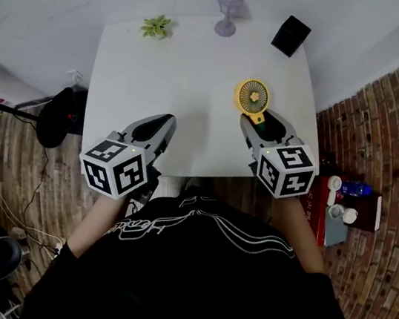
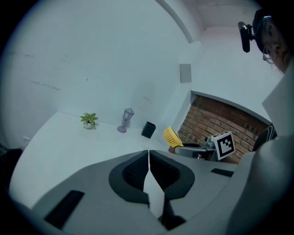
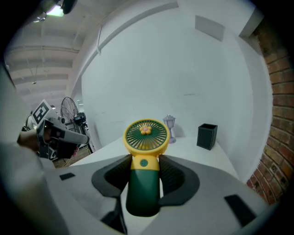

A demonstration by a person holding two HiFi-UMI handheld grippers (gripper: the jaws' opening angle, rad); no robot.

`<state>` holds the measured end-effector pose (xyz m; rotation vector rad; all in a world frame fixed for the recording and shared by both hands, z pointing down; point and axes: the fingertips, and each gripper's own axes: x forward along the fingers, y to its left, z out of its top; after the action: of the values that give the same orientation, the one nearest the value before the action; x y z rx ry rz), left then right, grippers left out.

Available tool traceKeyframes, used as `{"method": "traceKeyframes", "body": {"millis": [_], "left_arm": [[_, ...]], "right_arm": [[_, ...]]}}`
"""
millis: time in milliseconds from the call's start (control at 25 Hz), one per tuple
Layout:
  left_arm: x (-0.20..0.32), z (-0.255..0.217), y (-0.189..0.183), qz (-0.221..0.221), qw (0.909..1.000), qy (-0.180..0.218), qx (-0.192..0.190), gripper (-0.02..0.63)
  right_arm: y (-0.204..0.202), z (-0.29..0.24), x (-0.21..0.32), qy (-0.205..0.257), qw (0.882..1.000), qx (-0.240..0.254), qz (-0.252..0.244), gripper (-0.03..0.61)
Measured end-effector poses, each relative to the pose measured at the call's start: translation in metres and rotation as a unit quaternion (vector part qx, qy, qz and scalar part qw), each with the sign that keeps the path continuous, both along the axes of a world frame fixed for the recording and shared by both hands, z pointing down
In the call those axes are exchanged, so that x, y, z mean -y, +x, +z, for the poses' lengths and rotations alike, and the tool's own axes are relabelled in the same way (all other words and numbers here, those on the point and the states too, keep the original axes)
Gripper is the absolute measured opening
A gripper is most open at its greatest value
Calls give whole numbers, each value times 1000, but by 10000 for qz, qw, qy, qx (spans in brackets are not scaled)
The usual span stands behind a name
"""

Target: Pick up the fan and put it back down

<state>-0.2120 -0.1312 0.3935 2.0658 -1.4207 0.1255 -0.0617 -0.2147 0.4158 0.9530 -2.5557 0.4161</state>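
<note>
As jaws clamp it lengthwise, fan [image 3: 143, 170] points ahead.

Lab or studio room: bare white table [image 1: 197, 79], brick wall [image 2: 216, 114], loose floor cables [image 1: 4, 207], stand-mounted gear [image 3: 73, 114] at left.

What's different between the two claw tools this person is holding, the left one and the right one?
The right gripper is clamped on the green handle of a yellow fan and holds it in the air; the left gripper holds nothing. The right gripper's jaws stand apart around the handle; the left gripper's jaws are closed, tips touching. Both are the same grey tool, held above the white table.
</note>
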Motion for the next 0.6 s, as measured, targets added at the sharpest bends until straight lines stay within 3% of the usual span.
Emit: {"method": "traceKeyframes", "body": {"millis": [320,600], "left_arm": [[-20,-38,26,133,9990,431,-55,35],[-37,-56,56,280,9977,624,36,35]], "right_arm": [[23,-47,-39,350,9990,256,-81,184],[43,-57,-69,401,9982,410,-172,184]]}}
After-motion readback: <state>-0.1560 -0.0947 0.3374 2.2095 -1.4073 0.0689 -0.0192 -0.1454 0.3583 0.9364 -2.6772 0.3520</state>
